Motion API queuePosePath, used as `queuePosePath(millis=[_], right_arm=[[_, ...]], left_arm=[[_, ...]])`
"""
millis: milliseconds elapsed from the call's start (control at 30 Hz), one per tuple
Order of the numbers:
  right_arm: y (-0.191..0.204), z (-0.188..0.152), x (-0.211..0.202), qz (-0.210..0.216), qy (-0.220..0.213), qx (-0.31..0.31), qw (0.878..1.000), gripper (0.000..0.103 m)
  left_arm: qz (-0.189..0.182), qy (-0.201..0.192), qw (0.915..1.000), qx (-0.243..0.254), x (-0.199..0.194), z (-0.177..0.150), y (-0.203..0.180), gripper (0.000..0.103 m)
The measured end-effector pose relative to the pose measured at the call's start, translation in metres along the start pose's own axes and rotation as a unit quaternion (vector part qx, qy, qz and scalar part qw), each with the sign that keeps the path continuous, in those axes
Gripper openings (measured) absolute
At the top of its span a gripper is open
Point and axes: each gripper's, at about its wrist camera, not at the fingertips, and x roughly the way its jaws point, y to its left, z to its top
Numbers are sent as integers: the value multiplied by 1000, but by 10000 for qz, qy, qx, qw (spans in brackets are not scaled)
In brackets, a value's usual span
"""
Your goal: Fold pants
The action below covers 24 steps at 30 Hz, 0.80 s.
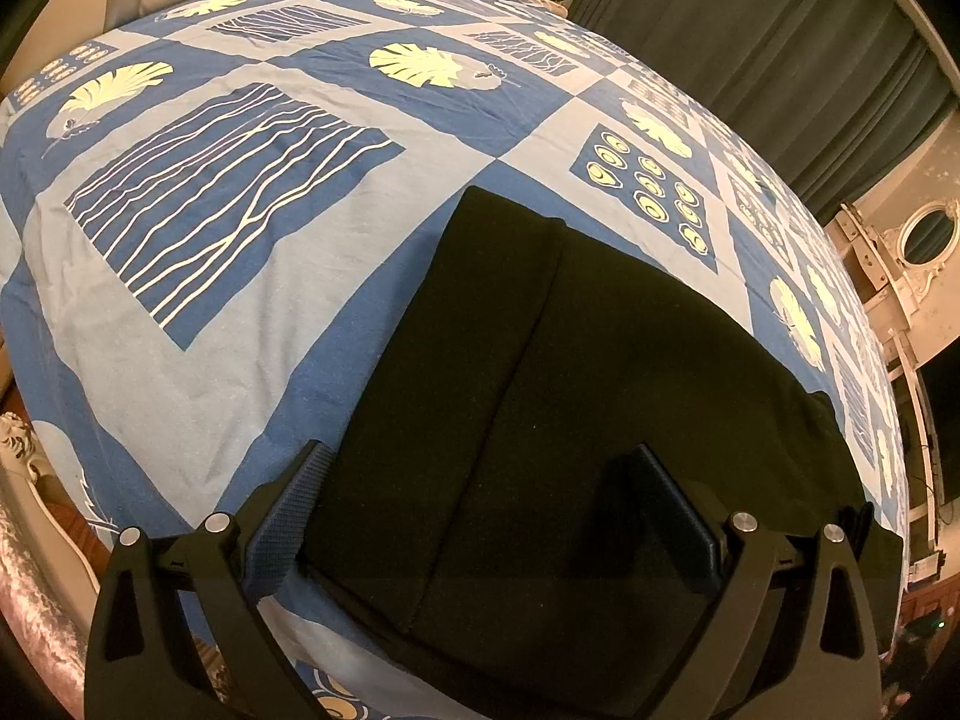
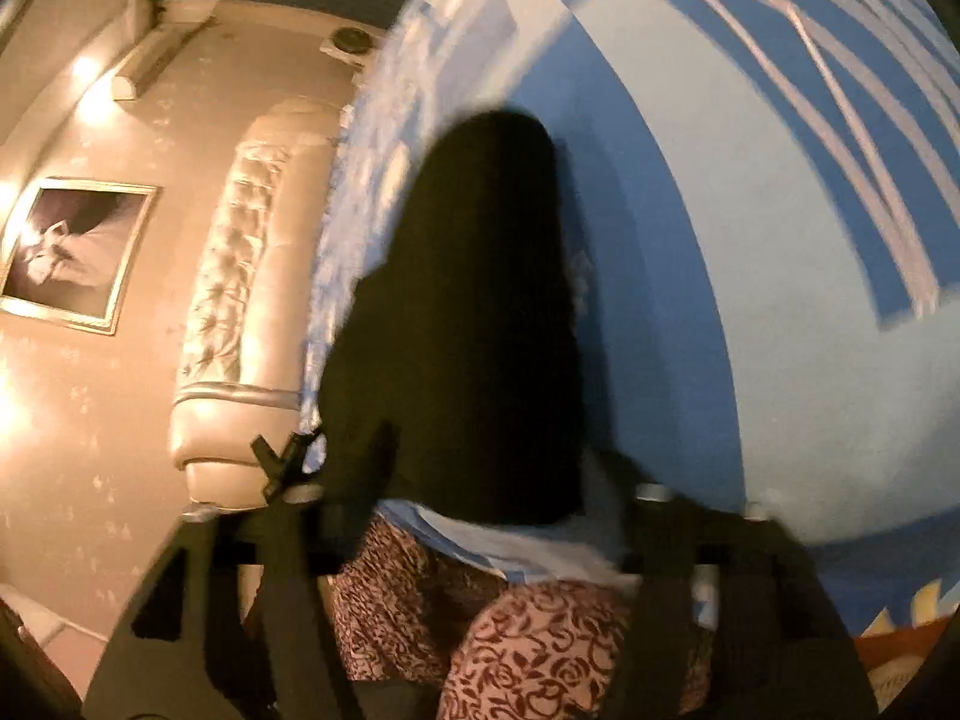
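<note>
Two layers of black pants [image 1: 540,390] lie on the bedsheet [image 1: 180,330], between and beyond your left gripper [image 1: 480,510] fingers, spread wide and empty. Your right gripper [image 2: 474,480] is blurred; I cannot tell its opening. Pinching one layer would skew the fold.

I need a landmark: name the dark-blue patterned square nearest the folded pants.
The square of yellow ovals, just beyond the pants at their far right edge; the big wavy-striped square lies farther off, to their left.
</note>
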Motion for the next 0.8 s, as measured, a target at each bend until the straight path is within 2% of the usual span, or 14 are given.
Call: queuePosePath(millis=[200, 367, 400, 433, 467, 533, 600, 667, 733, 800], right_arm=[[-2, 51, 2, 171, -379, 201, 9989, 72], [-7, 82, 24, 163, -439, 430, 9980, 72], [-8, 85, 25, 125, -444, 438, 9980, 64], [-9, 88, 27, -35, -432, 415, 9982, 43], [-10, 87, 30, -175, -388, 401, 9983, 33], [-17, 87, 33, -268, -361, 469, 9979, 29], [-19, 84, 30, -249, -415, 484, 9977, 30], [-17, 82, 28, -243, -510, 507, 9971, 38], [-7, 77, 21, -308, -711, 392, 9962, 54], [10, 66, 13, -438, -939, 166, 9945, 62]], left_arm=[[-8, -3, 10000, -7, 0, 0, 0, 98], [-15, -9, 10000, -15, -1, 0, 1, 98], [-14, -9, 10000, -14, -1, 0, 1, 98], [-12, -8, 10000, -12, 0, 0, 1, 98], [-14, -10, 10000, -15, -1, 0, 1, 98], [-15, -9, 10000, -15, -1, 0, 1, 98], [-15, -13, 10000, -17, -1, -1, 0, 98], [-24, -16, 10000, -21, -1, -1, 1, 98], [-114, -44, 9999, -80, -3, 0, 3, 98], [-244, -8, 9996, -135, -6, 2, 7, 98]])
